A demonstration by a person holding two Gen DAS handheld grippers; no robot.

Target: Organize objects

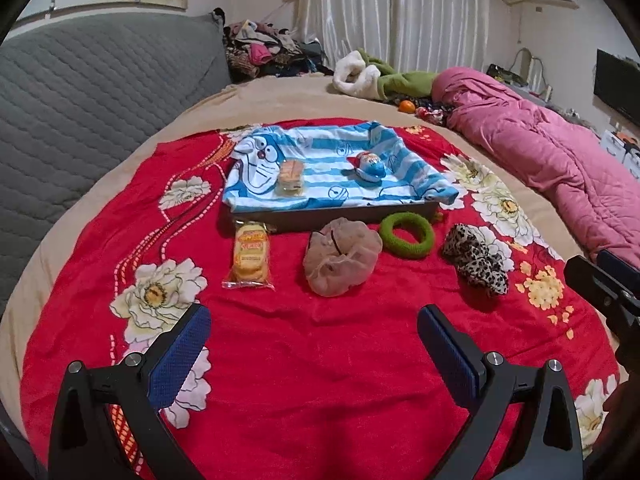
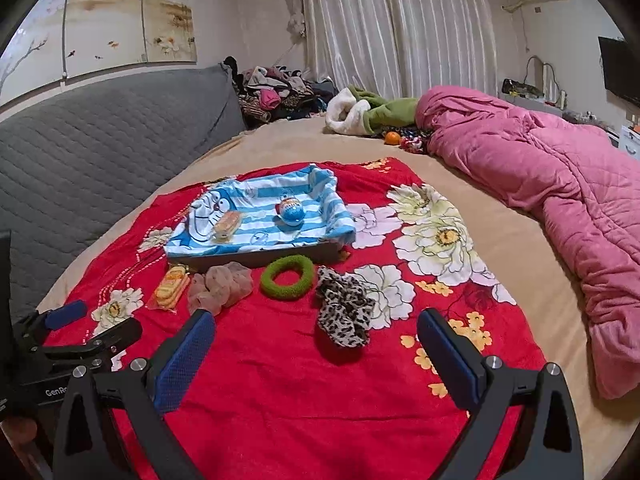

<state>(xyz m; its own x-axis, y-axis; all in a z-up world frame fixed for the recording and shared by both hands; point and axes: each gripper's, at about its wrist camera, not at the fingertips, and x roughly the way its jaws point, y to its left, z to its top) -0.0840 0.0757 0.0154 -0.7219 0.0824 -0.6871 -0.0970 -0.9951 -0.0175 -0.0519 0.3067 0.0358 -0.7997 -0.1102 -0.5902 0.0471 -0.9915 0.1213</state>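
**Both grippers hover empty over the red blanket, four things left to sort**

The left gripper [image 1: 314, 322] and the right gripper [image 2: 316, 328] both hang with jaws spread wide and nothing between them, low in their frames above the red floral fleece blanket [image 1: 320, 360]. In the middle of both views sits the shallow dark tray lined with a blue-and-white striped cartoon-cat cloth [image 1: 340, 216]; it already holds a small wrapped sandwich biscuit [image 1: 291, 178] and a round blue-and-red toy egg [image 1: 370, 166].

Just below the tray's near edge, left to right, lie a clear packet of yellow round biscuits with an orange label [image 1: 250, 258], a puffy beige mesh scrunchie [image 1: 340, 260], a fuzzy green ring-shaped hair tie [image 1: 407, 236] and a leopard-print fabric scrunchie [image 1: 476, 260]. The beige scrunchie touches the green ring; the leopard one lies apart.

My guess is the next pick falls to whichever gripper is nearest: the leopard scrunchie sits centre-low in the right wrist view [image 2: 344, 312], the biscuit packet left of centre in the left one. Soft scrunchies want a deep bite down onto the fabric, pinching a fold. The packet is better taken across its narrow width, gently, since the biscuits could crack.

Writing: "GenRo…" shows on the left gripper's body at lower left of the right view. The packet's label print and the brush characters on the wall painting [image 2: 120, 20] at upper left are too small to read
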